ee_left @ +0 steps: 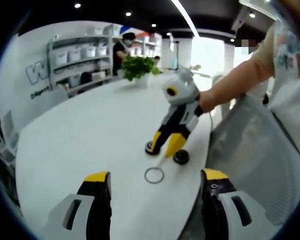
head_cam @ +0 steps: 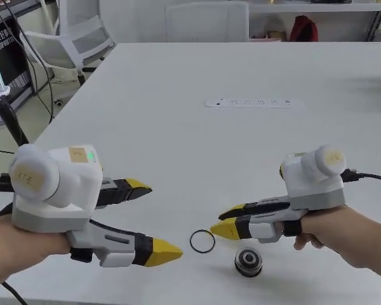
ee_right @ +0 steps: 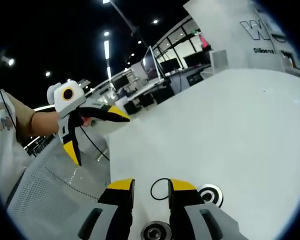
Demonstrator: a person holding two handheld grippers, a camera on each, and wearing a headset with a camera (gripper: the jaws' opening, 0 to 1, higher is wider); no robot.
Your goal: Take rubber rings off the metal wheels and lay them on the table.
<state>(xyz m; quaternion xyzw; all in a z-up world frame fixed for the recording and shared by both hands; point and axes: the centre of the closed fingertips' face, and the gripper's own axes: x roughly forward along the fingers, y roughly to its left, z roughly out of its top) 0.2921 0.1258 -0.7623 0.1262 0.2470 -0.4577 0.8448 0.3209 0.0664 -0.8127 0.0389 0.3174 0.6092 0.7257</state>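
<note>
A loose black rubber ring (head_cam: 202,241) lies flat on the white table (head_cam: 197,140), just ahead of my right gripper (head_cam: 222,221). That gripper's jaws stand a little apart and hold nothing. A metal wheel (head_cam: 248,262) sits beside the ring, under the right gripper's body. My left gripper (head_cam: 155,219) hovers left of the ring, jaws spread wide and empty. In the left gripper view the ring (ee_left: 154,175) lies ahead of the open jaws, with two wheels (ee_left: 181,157) (ee_left: 151,147) at the right gripper (ee_left: 162,147). The right gripper view has the ring (ee_right: 160,189) just beyond the tips and a wheel (ee_right: 210,194) to the right.
A white power strip (head_cam: 254,102) is set into the table's middle. White chairs (head_cam: 82,38) stand at the far end and left side. The table's near edge runs close below the wheel. A potted plant (ee_left: 140,65) stands on the table farther off.
</note>
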